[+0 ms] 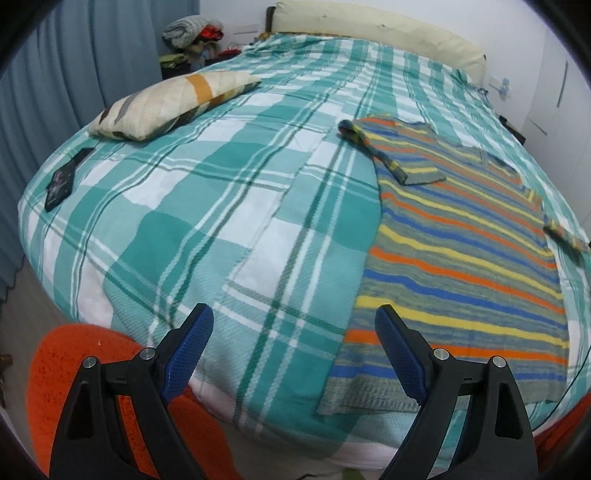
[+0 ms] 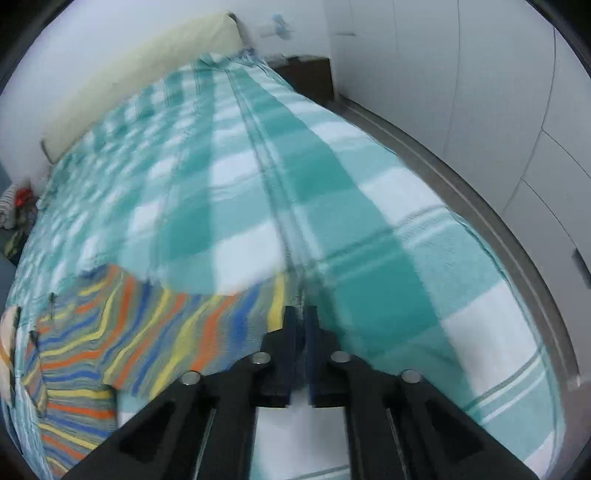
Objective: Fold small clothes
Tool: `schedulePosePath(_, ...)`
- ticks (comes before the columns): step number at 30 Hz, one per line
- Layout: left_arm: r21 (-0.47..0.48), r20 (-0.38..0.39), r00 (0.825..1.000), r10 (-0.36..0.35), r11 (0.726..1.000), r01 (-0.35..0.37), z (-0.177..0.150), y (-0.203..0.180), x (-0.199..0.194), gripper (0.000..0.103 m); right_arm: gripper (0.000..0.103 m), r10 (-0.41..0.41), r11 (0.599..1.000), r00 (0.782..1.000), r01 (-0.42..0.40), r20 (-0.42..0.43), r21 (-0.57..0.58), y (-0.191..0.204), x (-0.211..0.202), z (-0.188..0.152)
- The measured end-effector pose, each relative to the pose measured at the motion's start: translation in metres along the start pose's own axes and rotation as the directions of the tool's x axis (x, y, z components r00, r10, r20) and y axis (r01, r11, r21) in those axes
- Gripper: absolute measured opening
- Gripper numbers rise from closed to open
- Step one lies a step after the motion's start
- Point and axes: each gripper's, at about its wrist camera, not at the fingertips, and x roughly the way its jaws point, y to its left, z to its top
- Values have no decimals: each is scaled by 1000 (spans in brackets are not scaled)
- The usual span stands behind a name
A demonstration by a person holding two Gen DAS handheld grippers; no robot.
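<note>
Left claw (image 1: 293, 326) hangs wide apart over the bed's (image 1: 207, 206) near edge, gripping nothing. Right claw (image 2: 301, 317) is pinched nearly closed at the striped sweater's (image 1: 461, 251) edge; whether it holds cloth is unclear. Sweater lies flat on the bed.

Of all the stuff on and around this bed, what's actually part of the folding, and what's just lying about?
Part of the job:
- striped knitted sweater
- left gripper, open
- right gripper, shut; on the sleeve edge or not, unclear

Lying about:
- patterned cream pillow
- small dark item
- clothes heap
- orange rug
</note>
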Motion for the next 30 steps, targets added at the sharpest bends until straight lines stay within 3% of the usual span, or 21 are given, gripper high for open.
schedulePosePath(4, 54, -9, 1000, 19, 998, -18, -5, -12, 2, 90, 2, 7, 1000, 998, -6, -57, 20, -9, 21, -3)
schedulePosePath(7, 86, -6, 1000, 29, 996, -29, -8, -17, 0, 90, 5, 57, 996, 997, -53, -49, 74, -20, 23, -15)
schedulePosePath(9, 95, -6, 1000, 28, 995, -27, -8, -19, 1, 90, 25, 108, 985, 994, -103, -30, 140, -32, 19, -23)
schedulePosePath(10, 97, -8, 1000, 27, 995, -26, -8, -20, 1, 90, 45, 138, 976, 990, -133, -19, 172, -37, 17, -26)
schedulePosePath(11, 97, -12, 1000, 26, 995, -25, -8, -20, 3, 90, 50, 172, 965, 985, -167, -7, 204, -43, 16, -31)
schedulePosePath(16, 92, -16, 1000, 27, 995, -25, -8, -20, 4, 90, 49, 314, 904, 948, -281, -54, 323, -51, 24, -69)
schedulePosePath(19, 82, -29, 999, 25, 996, -23, -8, -19, 7, 90, 39, 398, 842, 917, -352, -30, 410, -49, 24, -95)
schedulePosePath(21, 75, -40, 999, 25, 997, -22, -8, -18, 10, 90, 39, 441, 773, 897, -392, 21, 499, -52, 25, -108)
schedulePosePath(22, 72, -45, 999, 23, 997, -19, -8, -18, 12, 90, 36, 444, 764, 895, -397, 31, 509, -51, 29, -109)
schedulePosePath(24, 68, -54, 998, 22, 998, -18, -8, -18, 14, 90, 26, 405, 746, 912, -372, 66, 552, -54, 40, -108)
schedulePosePath(26, 62, -68, 997, 27, 998, -23, -8, -17, 18, 90, 21, 402, 697, 908, -390, 122, 602, -57, 51, -107)
schedulePosePath(28, 48, -80, 996, 25, 999, -21, -9, -14, 19, 90, 9, 407, 680, 903, -401, 139, 613, -58, 57, -105)
schedulePosePath(30, 31, -84, 996, 23, 999, -21, -9, -9, 19, 90, 3, 391, 700, 910, -389, 134, 599, -57, 55, -104)
